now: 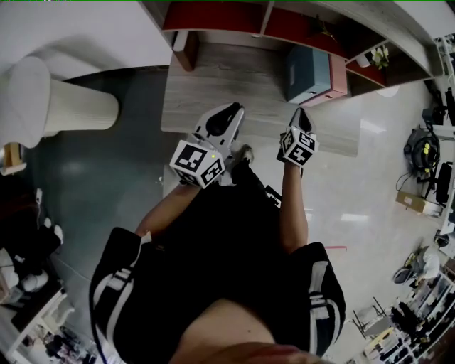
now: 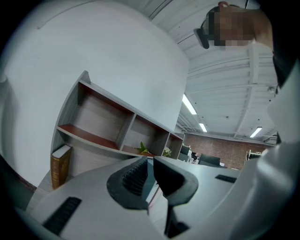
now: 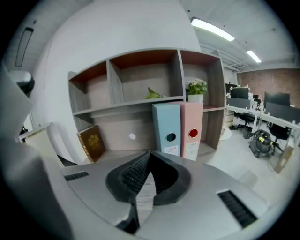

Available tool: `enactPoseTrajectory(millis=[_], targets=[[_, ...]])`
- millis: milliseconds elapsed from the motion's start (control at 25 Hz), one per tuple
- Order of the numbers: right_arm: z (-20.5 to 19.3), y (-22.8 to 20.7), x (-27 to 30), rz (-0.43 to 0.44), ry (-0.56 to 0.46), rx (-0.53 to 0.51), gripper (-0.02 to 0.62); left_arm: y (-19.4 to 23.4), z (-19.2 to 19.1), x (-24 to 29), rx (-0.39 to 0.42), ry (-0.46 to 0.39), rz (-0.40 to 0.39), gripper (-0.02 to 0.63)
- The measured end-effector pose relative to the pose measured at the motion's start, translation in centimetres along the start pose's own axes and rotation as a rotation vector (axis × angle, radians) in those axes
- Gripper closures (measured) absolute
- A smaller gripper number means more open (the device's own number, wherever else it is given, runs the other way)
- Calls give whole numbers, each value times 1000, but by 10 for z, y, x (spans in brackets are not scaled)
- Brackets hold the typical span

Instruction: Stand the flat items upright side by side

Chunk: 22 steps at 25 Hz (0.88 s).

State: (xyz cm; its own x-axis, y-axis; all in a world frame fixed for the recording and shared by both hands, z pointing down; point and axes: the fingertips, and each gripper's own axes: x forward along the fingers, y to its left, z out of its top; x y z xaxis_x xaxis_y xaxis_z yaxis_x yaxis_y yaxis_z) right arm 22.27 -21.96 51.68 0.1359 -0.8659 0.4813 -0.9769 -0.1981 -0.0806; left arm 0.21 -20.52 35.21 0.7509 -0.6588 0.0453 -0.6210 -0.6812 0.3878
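- Head view: the left gripper (image 1: 231,110) and right gripper (image 1: 302,114) are held over the near edge of the bench (image 1: 213,78). Both point toward 12 o'clock, the left one a little toward 1.
- The blue binder (image 1: 307,71) stands on the bench at 12 to 1 o'clock from the right gripper. The pink binder (image 1: 340,87) touches its right side.
- The book (image 1: 186,48) stands at the bench's far-left corner, at 11 o'clock from the left gripper, well apart from the binders.
- The shelf (image 1: 234,15) runs along the top at 12 o'clock. A white cylinder (image 1: 71,106) lies off the bench at 9 o'clock.
- Left gripper view: the left gripper's (image 2: 151,159) jaws are closed to a sliver, tips all but meeting, with nothing gripped. A strip of blue shows through the slit.
- The book (image 2: 60,164) stands on end at 8 o'clock, under the left end of the shelf (image 2: 108,126). A plant (image 2: 143,149) sits at 12 o'clock, just above the jaw tips.
- Right gripper view: the right gripper's (image 3: 147,153) jaws meet at the tips and are empty. The grain of the bench (image 3: 117,151) shows through the gap below.
- The blue binder (image 3: 168,126) and pink binder (image 3: 192,126) stand upright and touching at 1 o'clock, just beyond the jaws.
- The book (image 3: 92,143) stands at 10 o'clock, apart from the binders.
- Two plants (image 3: 196,89) sit on the shelf (image 3: 140,79) between 12 and 1 o'clock.
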Motion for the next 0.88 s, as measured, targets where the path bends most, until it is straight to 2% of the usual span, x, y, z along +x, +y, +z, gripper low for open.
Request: enactPoseTrajectory(millis=[200, 480, 680, 880], targets=[[15, 43, -92, 61, -104, 55, 571, -9, 1, -44, 21, -7, -31, 551], [35, 75, -205, 61, -217, 50, 571, -23, 0, -93, 53, -6, -49, 551], [35, 78, -248, 70, -248, 35, 571, -35, -6, -107, 72, -14, -37, 551], [31, 68, -256, 70, -248, 26, 571, -48, -13, -104, 84, -11, -28, 551]])
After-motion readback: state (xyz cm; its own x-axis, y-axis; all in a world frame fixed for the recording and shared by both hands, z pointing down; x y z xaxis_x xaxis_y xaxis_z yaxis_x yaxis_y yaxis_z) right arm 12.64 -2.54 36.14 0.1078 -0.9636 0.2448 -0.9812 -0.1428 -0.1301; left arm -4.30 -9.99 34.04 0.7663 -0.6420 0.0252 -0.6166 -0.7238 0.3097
